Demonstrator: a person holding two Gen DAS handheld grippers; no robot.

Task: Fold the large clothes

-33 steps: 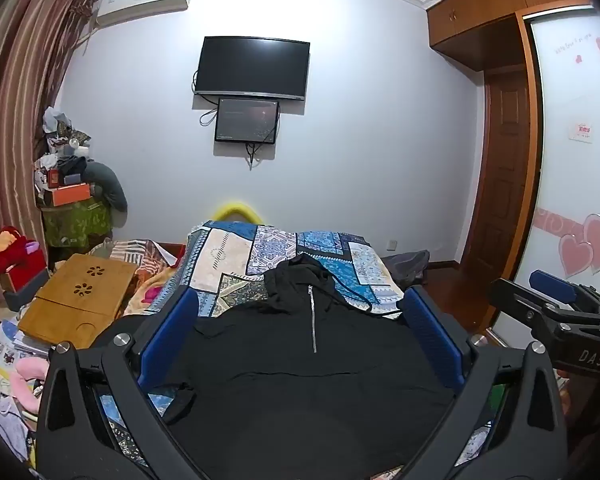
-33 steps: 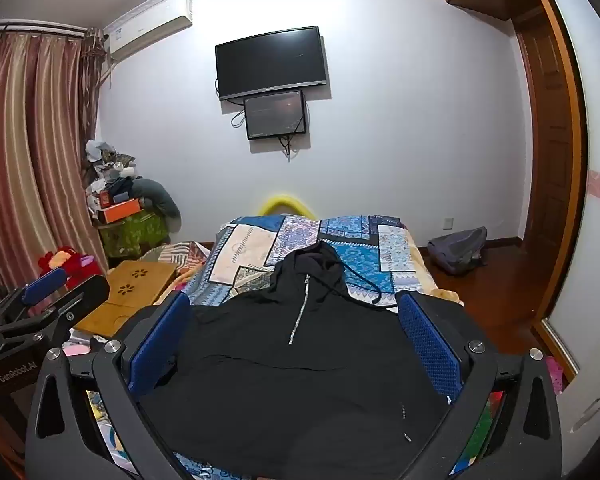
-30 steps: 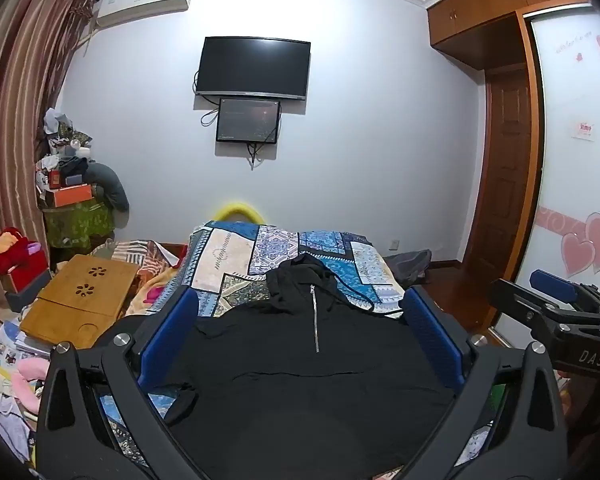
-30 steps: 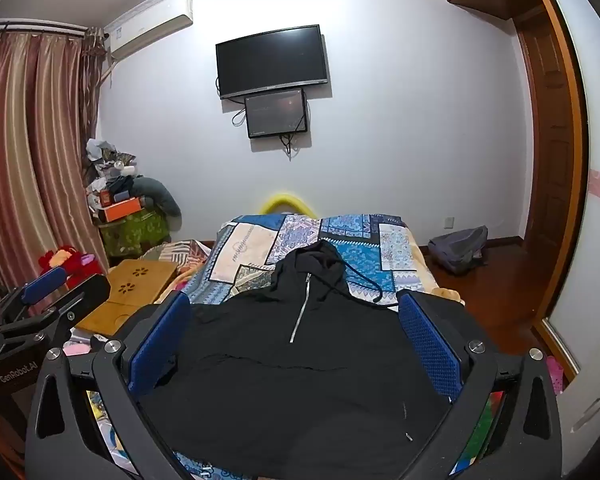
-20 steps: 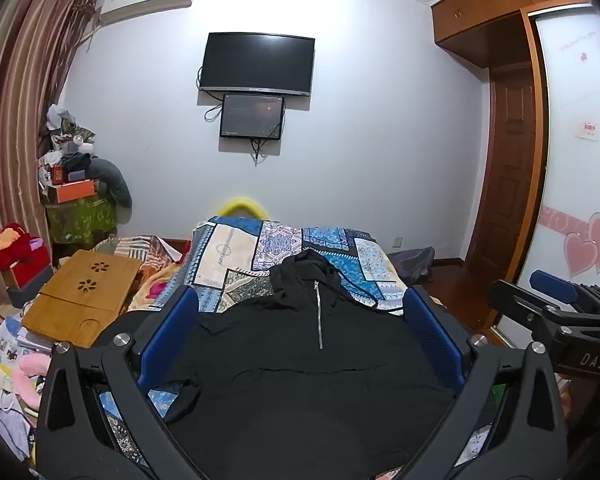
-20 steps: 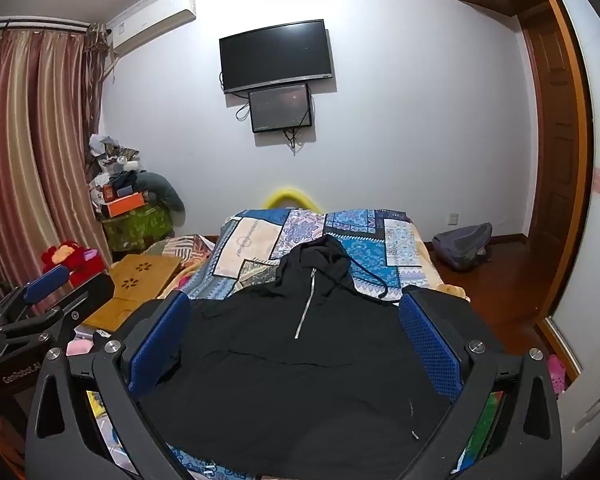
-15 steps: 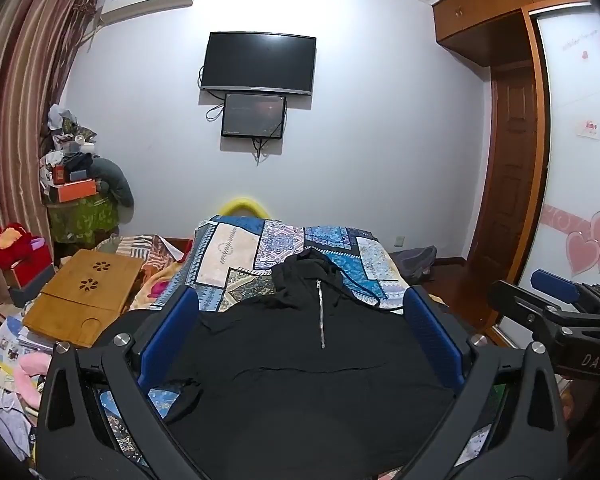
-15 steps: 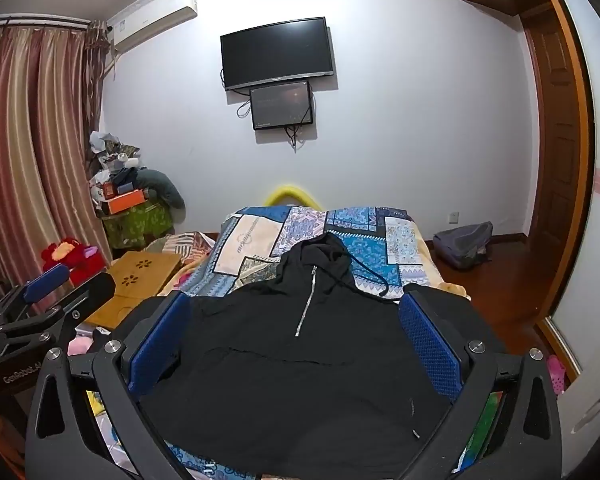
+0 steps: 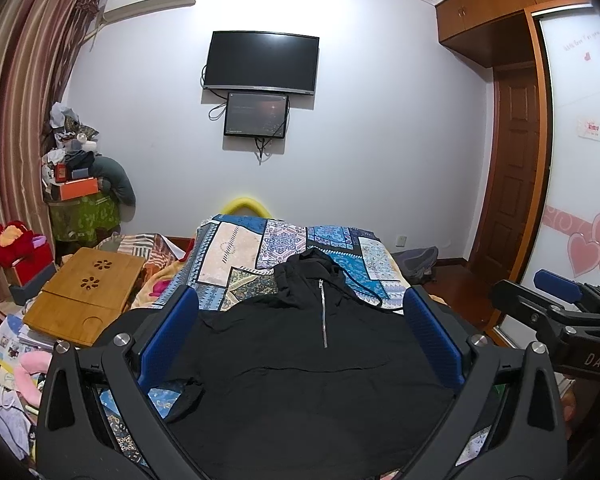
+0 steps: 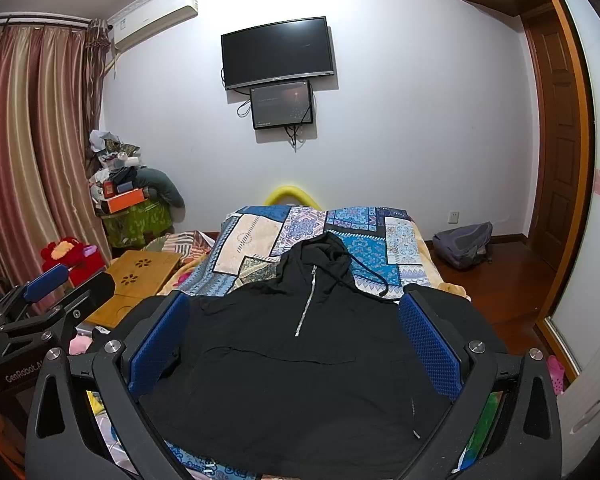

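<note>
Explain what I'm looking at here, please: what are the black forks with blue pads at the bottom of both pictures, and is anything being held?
These are two handheld grippers, one in each of a person's hands, each with a fisheye camera looking forward along its two fingers. One picture is from the left gripper, the other from the right gripper. The blue pads are the finger faces. Each camera also catches the other gripper at its picture's edge. Both grippers are wide open and hold nothing. Ahead lies a black hoodie, spread flat with its zip facing up and its hood pointing away, on a bed with a patchwork cover. Folding has not visibly begun.
</note>
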